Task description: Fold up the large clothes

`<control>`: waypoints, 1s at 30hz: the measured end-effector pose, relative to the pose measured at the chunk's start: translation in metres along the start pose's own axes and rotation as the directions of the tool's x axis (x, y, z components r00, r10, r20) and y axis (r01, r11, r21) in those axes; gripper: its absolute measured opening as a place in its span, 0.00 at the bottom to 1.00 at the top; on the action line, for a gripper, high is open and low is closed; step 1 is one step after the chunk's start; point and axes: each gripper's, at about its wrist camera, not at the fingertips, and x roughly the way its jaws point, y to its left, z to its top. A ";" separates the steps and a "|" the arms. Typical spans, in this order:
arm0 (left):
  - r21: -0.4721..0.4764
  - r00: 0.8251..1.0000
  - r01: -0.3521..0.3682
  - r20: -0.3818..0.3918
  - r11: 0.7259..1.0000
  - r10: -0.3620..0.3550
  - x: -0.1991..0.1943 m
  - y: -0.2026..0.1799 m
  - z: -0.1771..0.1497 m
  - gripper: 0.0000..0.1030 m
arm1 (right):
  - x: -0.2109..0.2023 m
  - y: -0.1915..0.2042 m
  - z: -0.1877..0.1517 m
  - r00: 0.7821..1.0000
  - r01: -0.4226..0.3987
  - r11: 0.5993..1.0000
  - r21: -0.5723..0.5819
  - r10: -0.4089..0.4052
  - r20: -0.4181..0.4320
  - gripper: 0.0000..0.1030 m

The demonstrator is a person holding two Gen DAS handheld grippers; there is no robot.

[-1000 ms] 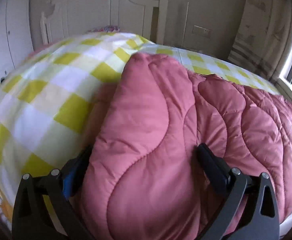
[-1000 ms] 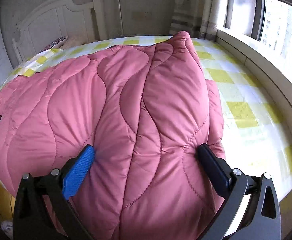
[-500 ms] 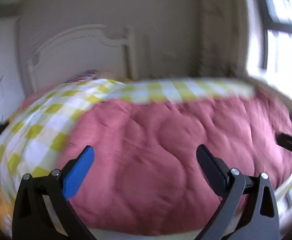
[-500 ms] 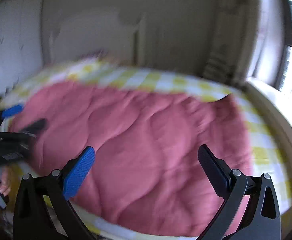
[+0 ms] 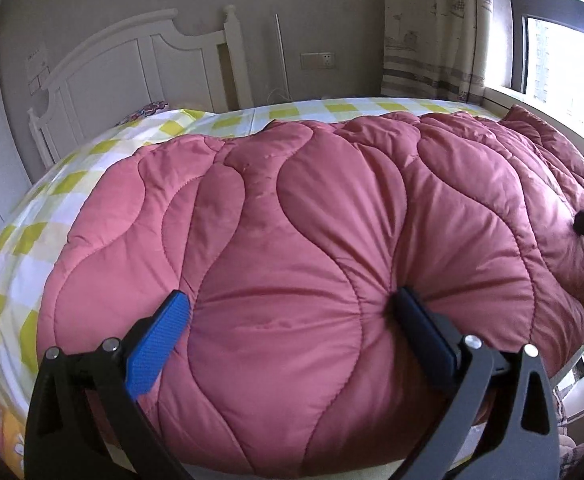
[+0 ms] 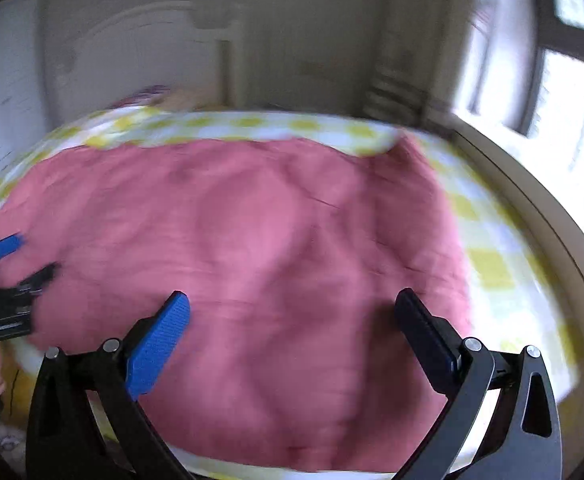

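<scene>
right wrist view motion-blurred, pink quilt (image 6: pixel 276 264) stitching smeared

The quilt (image 5: pixel 331 240) was pink and padded, stitched in wavy lines that left it in puffy channels. It lay across a bed (image 5: pixel 72 184) spread with a yellow and white checked sheet, bunched thick and rounded at the near edge. In the right wrist view the quilt (image 6: pixel 252 240) was blurred.
</scene>
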 end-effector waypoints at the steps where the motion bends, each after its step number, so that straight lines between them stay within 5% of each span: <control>1: -0.001 1.000 0.000 0.001 1.000 0.000 0.000 -0.001 0.000 0.98 | 0.004 -0.006 -0.006 1.000 0.022 1.000 0.012 -0.022 -0.022 0.96; 4: -0.004 1.000 0.002 0.001 1.000 -0.002 0.000 0.001 0.000 0.98 | 0.012 -0.013 -0.016 1.000 0.003 1.000 0.029 -0.002 -0.022 0.96; 7: -0.005 1.000 0.003 -0.001 1.000 -0.003 -0.001 0.002 0.000 0.98 | 0.009 -0.003 -0.006 0.997 0.066 0.998 0.008 -0.065 -0.038 0.95; 8: -0.006 1.000 0.003 0.000 1.000 -0.003 -0.002 0.002 -0.001 0.98 | -0.007 0.008 -0.001 0.996 0.089 0.996 0.006 -0.089 0.018 0.95; 12: -0.008 1.000 0.002 0.003 1.000 -0.002 -0.002 0.002 -0.003 0.98 | -0.020 0.038 0.005 0.993 -0.014 0.998 -0.062 0.021 0.114 0.95; 15: -0.007 1.000 0.005 0.004 1.000 -0.005 -0.002 0.005 -0.003 0.98 | 0.007 0.063 -0.008 1.000 -0.010 0.987 -0.159 0.013 0.020 0.96; 21: -0.007 1.000 0.008 0.002 1.000 -0.008 -0.003 0.004 -0.002 0.98 | 0.004 0.047 -0.002 0.997 -0.077 0.994 -0.078 0.077 -0.002 0.95; 24: -0.037 0.998 0.046 -0.029 0.998 -0.047 -0.012 0.013 0.010 0.98 | -0.013 0.027 0.011 0.994 -0.086 0.996 -0.012 0.087 0.067 0.95; 27: -0.075 0.997 -0.028 0.068 0.997 0.033 -0.033 0.041 0.036 0.98 | -0.002 0.002 0.016 0.999 -0.008 0.999 0.034 0.007 0.042 0.95; 30: -0.131 0.996 -0.074 0.032 0.989 0.079 -0.015 0.075 0.053 0.98 | 0.027 -0.019 0.006 0.999 -0.016 0.997 0.079 0.019 -0.034 0.96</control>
